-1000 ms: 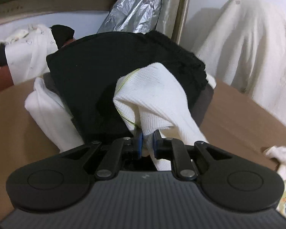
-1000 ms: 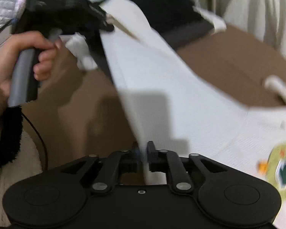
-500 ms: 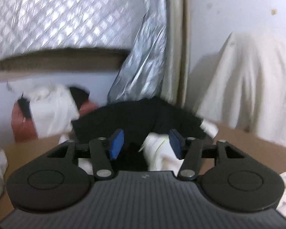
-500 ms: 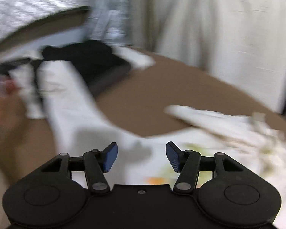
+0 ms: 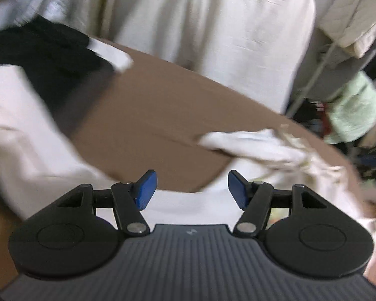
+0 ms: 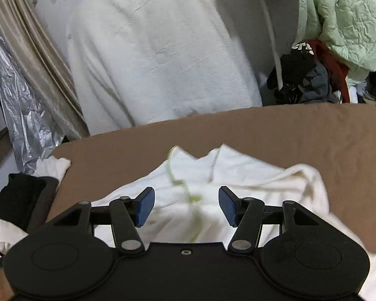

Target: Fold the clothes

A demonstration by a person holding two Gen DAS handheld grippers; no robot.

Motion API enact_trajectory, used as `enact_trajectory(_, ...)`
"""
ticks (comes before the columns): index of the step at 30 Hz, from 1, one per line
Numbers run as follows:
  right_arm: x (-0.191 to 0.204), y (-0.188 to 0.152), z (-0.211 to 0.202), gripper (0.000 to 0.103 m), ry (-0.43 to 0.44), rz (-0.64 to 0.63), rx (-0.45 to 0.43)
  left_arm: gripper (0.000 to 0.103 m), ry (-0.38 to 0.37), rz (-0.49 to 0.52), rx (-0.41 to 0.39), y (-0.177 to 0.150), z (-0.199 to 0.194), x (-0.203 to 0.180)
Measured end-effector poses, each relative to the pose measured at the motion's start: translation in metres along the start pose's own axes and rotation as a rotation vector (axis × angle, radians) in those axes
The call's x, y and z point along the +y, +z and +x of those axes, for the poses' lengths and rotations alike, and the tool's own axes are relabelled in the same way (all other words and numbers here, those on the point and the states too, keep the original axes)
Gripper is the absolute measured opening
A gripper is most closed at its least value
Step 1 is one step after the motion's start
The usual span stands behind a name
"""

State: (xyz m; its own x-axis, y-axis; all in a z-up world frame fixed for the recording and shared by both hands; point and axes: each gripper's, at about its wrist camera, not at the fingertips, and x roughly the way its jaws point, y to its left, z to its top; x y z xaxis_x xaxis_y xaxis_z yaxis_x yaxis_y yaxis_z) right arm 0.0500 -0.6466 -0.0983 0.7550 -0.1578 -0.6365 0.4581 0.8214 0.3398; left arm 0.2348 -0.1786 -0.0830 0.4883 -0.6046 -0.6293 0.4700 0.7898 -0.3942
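The left gripper [image 5: 191, 189] is seen with its blue pads [image 5: 146, 189] spread apart, and nothing is held between them; its jaws have just been opening, with the last half second adding a little more width. The right gripper [image 6: 186, 205] is likewise released, its jaws having just been opened, and no cloth is pinched by its pads [image 6: 145, 206].

The white garment [image 6: 213, 175] is spread on the brown surface [image 6: 313, 135] directly beneath and ahead of the right gripper's fingers, a thin yellow-green trim line [image 6: 178, 178] running across it between the two pads. In the left wrist view the same white garment [image 5: 253, 145] is found ahead and to the right of the fingers, while another part of the white cloth [image 5: 25, 135] lies to their left, blurred.

A stack of dark folded clothes [image 5: 50, 50] is seen far ahead to the left of the left gripper. Beyond the brown surface, a white draped sheet [image 6: 158, 50] is seen ahead of both grippers, and a pale green quilted item [image 6: 338, 17] is found up to the right.
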Motion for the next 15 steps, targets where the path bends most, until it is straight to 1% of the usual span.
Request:
enact_trajectory(2, -0.002, 0.005, 0.016, 0.062, -0.057, -0.091, 0.028, 0.065, -0.047, -0.035, 0.060, 0.015, 0.024, -0.014)
enact_trajectory(4, -0.002, 0.008, 0.032, 0.062, -0.100, -0.193, 0.056, 0.065, -0.062, -0.043, 0.119, 0.027, 0.057, -0.030)
enact_trajectory(6, 0.002, 0.005, 0.052, 0.062, -0.108, -0.297, 0.080, 0.065, -0.070, -0.042, 0.162, 0.033, 0.090, -0.049)
enact_trajectory(8, 0.001, -0.001, 0.069, 0.062, -0.113, -0.384, 0.097, 0.065, -0.070, -0.065, 0.189, 0.035, 0.124, -0.060)
enact_trajectory(9, 0.000, -0.005, 0.081, 0.062, -0.131, -0.431, 0.100, 0.065, -0.069, -0.090, 0.202, 0.036, 0.141, -0.062)
enact_trajectory(10, -0.001, -0.007, 0.087, 0.062, -0.153, -0.460, 0.103, 0.065, -0.064, -0.119, 0.224, 0.037, 0.158, -0.062)
enact_trajectory(12, -0.005, -0.010, 0.101, 0.062, -0.193, -0.516, 0.111, 0.065, -0.027, -0.169, 0.264, 0.039, 0.191, -0.060)
enact_trajectory(14, -0.018, -0.010, 0.116, 0.062, -0.183, -0.507, 0.142, 0.065, -0.003, -0.199, 0.259, 0.040, 0.214, -0.059)
enact_trajectory(15, -0.025, -0.011, 0.120, 0.062, -0.179, -0.494, 0.141, 0.066, -0.007, -0.204, 0.226, 0.040, 0.222, -0.058)
